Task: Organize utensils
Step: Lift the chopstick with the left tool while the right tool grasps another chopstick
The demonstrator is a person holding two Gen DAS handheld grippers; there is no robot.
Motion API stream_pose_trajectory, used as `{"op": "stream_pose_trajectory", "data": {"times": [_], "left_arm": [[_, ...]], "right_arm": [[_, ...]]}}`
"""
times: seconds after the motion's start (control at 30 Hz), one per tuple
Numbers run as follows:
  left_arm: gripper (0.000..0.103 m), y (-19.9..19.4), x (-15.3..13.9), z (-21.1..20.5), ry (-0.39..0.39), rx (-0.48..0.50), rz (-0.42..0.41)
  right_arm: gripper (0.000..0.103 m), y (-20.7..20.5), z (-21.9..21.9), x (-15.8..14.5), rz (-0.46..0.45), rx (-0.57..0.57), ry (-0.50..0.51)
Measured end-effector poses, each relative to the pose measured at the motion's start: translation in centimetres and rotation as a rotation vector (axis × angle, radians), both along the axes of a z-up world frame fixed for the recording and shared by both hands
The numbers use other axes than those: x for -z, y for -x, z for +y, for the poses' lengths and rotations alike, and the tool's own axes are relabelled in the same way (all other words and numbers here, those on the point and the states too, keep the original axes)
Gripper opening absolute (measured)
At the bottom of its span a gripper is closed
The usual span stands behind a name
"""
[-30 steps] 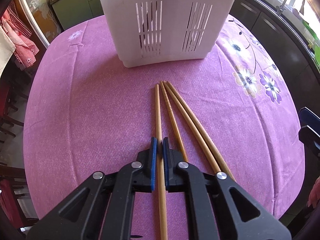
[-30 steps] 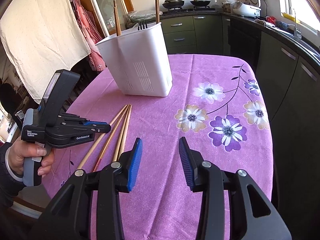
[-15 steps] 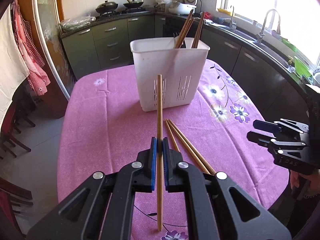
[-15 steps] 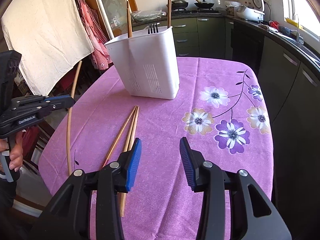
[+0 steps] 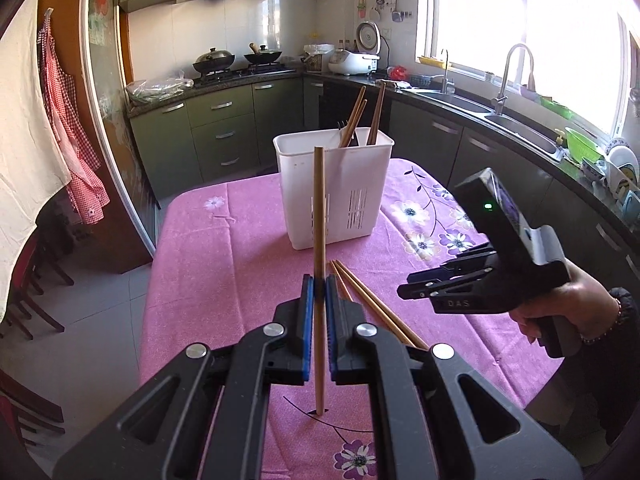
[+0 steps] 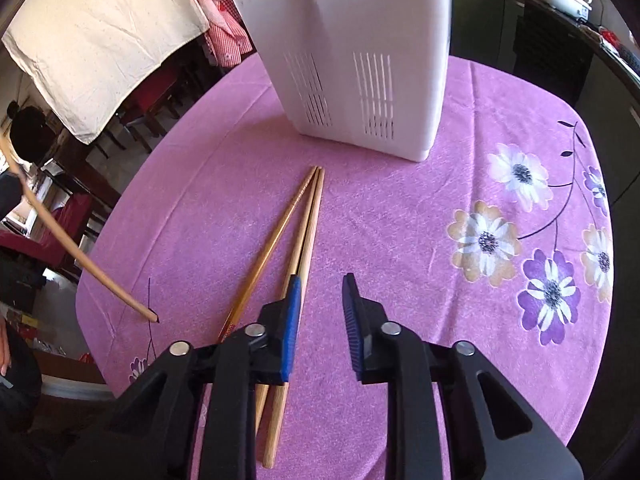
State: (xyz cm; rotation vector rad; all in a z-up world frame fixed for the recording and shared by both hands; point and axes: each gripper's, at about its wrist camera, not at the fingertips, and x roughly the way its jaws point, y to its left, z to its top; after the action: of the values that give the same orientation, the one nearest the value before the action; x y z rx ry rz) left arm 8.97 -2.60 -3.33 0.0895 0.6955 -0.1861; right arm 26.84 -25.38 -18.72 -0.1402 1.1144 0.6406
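Observation:
My left gripper (image 5: 317, 286) is shut on one wooden chopstick (image 5: 319, 208), held upright with its lower end touching the purple tablecloth (image 5: 192, 272). That chopstick (image 6: 76, 256) also shows at the left of the right wrist view. Three more chopsticks (image 6: 298, 240) lie together on the cloth in front of a white slotted utensil holder (image 6: 360, 60). The holder (image 5: 332, 188) has chopsticks and a fork standing in it. My right gripper (image 6: 320, 300) is open and empty, low over the lying chopsticks, its left finger over them. It also shows in the left wrist view (image 5: 408, 286).
The table is oval with flower prints on the cloth (image 6: 488, 240). Kitchen counters, a sink (image 5: 520, 120) and a stove stand behind and to the right. Chairs (image 5: 24, 300) and hanging cloths are on the left. The floor lies beyond the table's left edge.
My left gripper has lifted its chopstick off the table and tilted it upright. My right gripper has moved forward and down towards the three lying chopsticks.

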Motion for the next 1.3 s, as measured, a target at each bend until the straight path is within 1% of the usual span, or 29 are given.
{"op": "stream_pose_trajectory", "data": {"times": [0.03, 0.1, 0.27, 0.43, 0.6, 0.73, 0.83, 0.97, 1.0, 1.13, 1.23, 1.3], "left_arm": [[0.006, 0.2, 0.0, 0.2, 0.000, -0.001, -0.004], [0.006, 0.4, 0.0, 0.5, 0.001, -0.004, -0.010], [0.006, 0.7, 0.0, 0.8, -0.004, -0.001, -0.016], [0.006, 0.8, 0.1, 0.9, -0.003, 0.009, -0.022], [0.006, 0.9, 0.1, 0.8, -0.003, 0.010, -0.023], [0.006, 0.9, 0.0, 0.9, -0.004, 0.009, -0.022], [0.006, 0.9, 0.1, 1.0, -0.006, 0.008, -0.023], [0.006, 0.9, 0.1, 1.0, -0.010, 0.010, -0.023], [0.006, 0.9, 0.1, 1.0, -0.011, 0.010, -0.023], [0.006, 1.0, 0.1, 1.0, -0.013, 0.011, -0.024], [0.006, 0.9, 0.1, 0.9, -0.016, 0.010, -0.025], [0.006, 1.0, 0.0, 0.8, -0.018, 0.011, -0.024]], "right_arm": [[0.014, -0.5, 0.6, 0.3, 0.012, -0.008, 0.020], [0.013, -1.4, 1.7, 0.9, 0.037, -0.022, 0.050], [0.010, -2.3, 3.7, 1.6, 0.049, -0.047, 0.112], [0.010, -2.0, 4.7, 1.8, 0.042, -0.058, 0.159], [0.010, -1.3, 6.0, 1.9, 0.044, -0.100, 0.210], [0.010, -1.3, 7.0, 2.5, 0.072, -0.124, 0.240], [0.012, -2.0, 8.0, 2.8, 0.079, -0.117, 0.258], [0.014, -3.2, 9.0, 2.8, 0.096, -0.106, 0.248], [0.011, -3.1, 9.3, 3.0, 0.096, -0.103, 0.249], [0.007, -2.7, 9.4, 2.9, 0.069, -0.099, 0.265], [0.007, -1.9, 8.0, 1.2, 0.019, -0.072, 0.209], [0.007, -1.4, 6.7, -1.0, -0.034, -0.053, 0.139]]}}
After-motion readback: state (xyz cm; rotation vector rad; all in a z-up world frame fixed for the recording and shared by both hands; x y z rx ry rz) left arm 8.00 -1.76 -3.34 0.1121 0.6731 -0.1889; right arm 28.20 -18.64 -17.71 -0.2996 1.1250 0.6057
